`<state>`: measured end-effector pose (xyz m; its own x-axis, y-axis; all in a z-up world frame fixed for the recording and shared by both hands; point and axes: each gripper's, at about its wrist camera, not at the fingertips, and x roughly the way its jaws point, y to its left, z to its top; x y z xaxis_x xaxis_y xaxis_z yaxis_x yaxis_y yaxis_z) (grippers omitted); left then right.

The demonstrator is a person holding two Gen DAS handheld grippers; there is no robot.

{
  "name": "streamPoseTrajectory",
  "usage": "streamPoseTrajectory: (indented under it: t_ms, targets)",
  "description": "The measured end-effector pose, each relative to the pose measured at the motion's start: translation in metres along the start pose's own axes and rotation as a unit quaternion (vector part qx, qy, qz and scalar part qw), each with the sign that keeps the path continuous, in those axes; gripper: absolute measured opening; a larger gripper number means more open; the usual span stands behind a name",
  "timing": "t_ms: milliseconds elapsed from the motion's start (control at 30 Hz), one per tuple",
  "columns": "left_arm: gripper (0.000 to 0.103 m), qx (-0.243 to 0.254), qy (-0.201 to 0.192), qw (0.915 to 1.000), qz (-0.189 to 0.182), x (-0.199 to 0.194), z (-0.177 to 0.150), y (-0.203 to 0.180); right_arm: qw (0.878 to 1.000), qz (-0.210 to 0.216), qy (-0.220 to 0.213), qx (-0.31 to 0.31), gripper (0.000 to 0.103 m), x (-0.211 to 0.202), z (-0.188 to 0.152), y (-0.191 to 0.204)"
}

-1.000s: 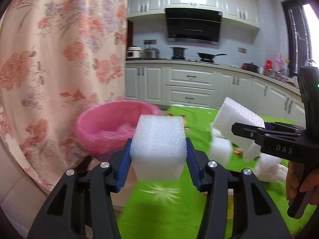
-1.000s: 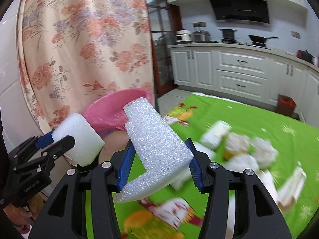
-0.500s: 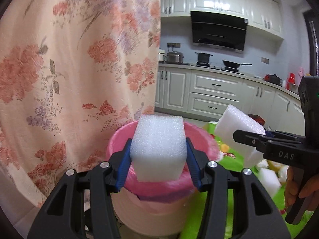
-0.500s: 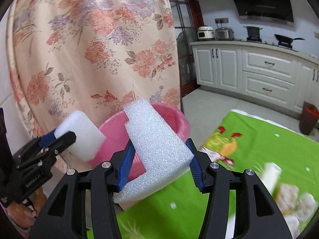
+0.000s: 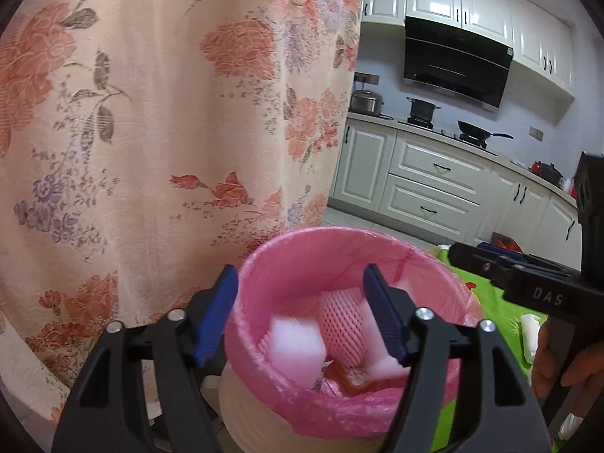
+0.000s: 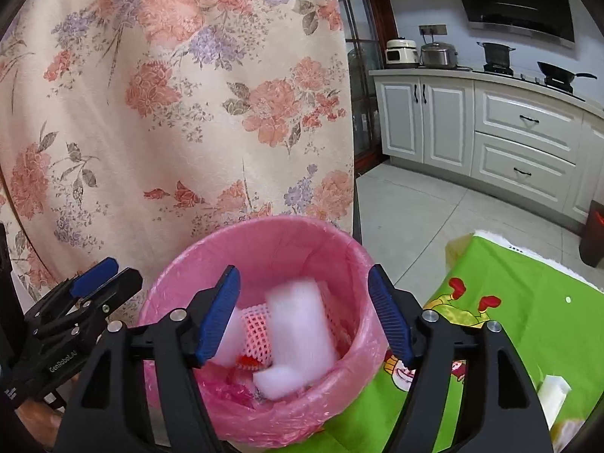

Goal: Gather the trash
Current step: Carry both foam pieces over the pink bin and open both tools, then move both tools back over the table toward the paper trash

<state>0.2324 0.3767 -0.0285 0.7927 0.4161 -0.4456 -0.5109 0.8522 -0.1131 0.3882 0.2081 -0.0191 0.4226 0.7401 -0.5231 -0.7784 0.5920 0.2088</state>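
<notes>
A trash bin lined with a pink bag [image 5: 298, 260] [image 6: 271, 234] stands by a floral curtain. My left gripper [image 5: 305, 317] is open and empty above the bin, and shows in the right wrist view [image 6: 102, 279] at the left. My right gripper [image 6: 309, 313] is open and empty above the bin; it shows in the left wrist view [image 5: 487, 264] at the right. A white foam block [image 5: 298, 351] and an L-shaped foam piece [image 6: 298, 343], both blurred, are inside the bin with a pink foam net [image 5: 341, 324] [image 6: 258, 330].
A floral curtain [image 5: 151, 113] hangs just behind the bin. A green tablecloth [image 6: 528, 302] lies to the right with a white foam piece [image 6: 553, 396] on it. Kitchen cabinets [image 6: 509, 128] stand at the back.
Both grippers moved over the bin and opened. The foam block left the left gripper and the L-shaped foam left the right gripper; both are now in the bin.
</notes>
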Motion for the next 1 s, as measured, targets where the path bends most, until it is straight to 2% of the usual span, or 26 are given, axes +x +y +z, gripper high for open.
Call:
streamPoseTrajectory:
  t_ms: [167, 300, 400, 567, 833, 1000]
  targets:
    - [0.074, -0.001, 0.000, 1.0000, 0.006, -0.013, -0.007, -0.001, 1.000, -0.005, -0.007, 0.002, 0.067, -0.018, -0.005, -0.004]
    - [0.087, -0.023, -0.006, 0.9997, 0.008, -0.037, -0.014, -0.005, 1.000, -0.013, -0.018, 0.004, 0.067, -0.044, -0.012, -0.006]
    - [0.092, -0.030, -0.003, 0.9995, 0.000, -0.050, -0.020, -0.012, 0.999, -0.022, -0.024, 0.005, 0.068, -0.067, -0.021, -0.007]
    - [0.095, -0.025, 0.010, 0.9996, -0.012, -0.074, -0.036, -0.031, 0.998, -0.049, -0.024, -0.005, 0.070, -0.102, -0.041, -0.009]
    - [0.098, -0.015, 0.028, 0.9990, -0.031, -0.107, -0.060, -0.056, 0.997, -0.078, -0.025, 0.014, 0.075, -0.157, -0.075, -0.022]
    - [0.098, -0.007, 0.050, 0.9970, -0.058, -0.120, -0.084, -0.078, 0.994, -0.099, -0.025, 0.030, 0.077, -0.195, -0.106, -0.034]
